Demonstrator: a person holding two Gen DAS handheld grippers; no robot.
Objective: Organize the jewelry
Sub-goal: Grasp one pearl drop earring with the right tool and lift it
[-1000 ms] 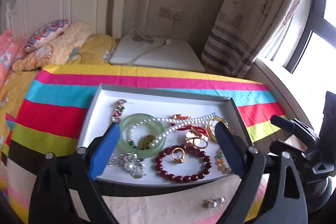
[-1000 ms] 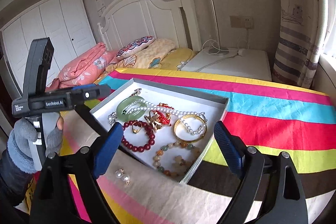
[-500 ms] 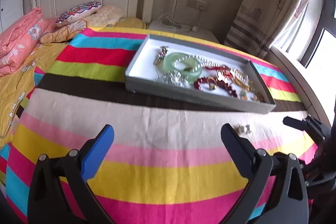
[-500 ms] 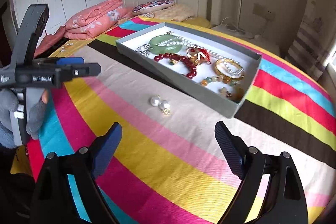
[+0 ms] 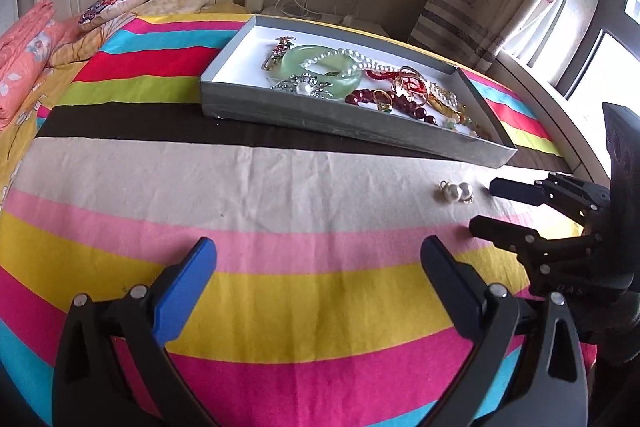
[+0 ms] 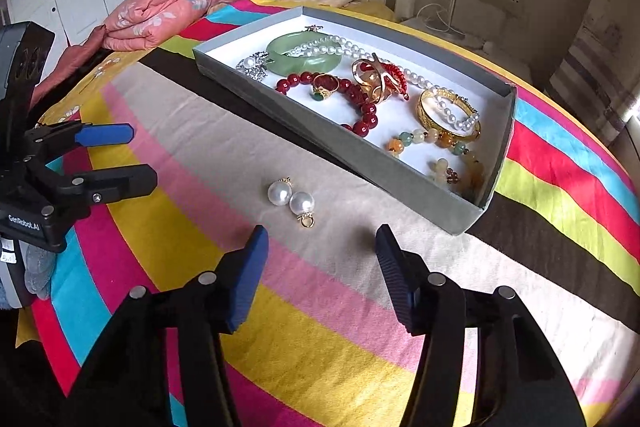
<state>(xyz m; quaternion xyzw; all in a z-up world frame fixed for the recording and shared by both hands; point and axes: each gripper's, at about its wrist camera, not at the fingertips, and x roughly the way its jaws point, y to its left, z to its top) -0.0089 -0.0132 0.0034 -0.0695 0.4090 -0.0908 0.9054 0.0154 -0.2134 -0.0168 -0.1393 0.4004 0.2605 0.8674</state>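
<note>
With both grippers released and empty, we should lower our right gripper (image 6: 320,267) squarely over the two gold-capped white pearl earrings (image 6: 291,201) on the striped bedspread (image 6: 320,339), pinching one gently before lifting it into the shallow grey cardboard tray (image 6: 400,173), our left gripper (image 5: 316,287) idle.

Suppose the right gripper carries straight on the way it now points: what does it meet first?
Probably the pair of pearl earrings on the striped bedspread, lying just ahead of the open right gripper. The grey jewelry box sits beyond them. Depth is uncertain.

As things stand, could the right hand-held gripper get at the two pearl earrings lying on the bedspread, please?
Probably yes. The right hand-held gripper is open, with the pearl earrings just ahead on the bare bedspread, outside the gray tray; nothing lies between.
</note>
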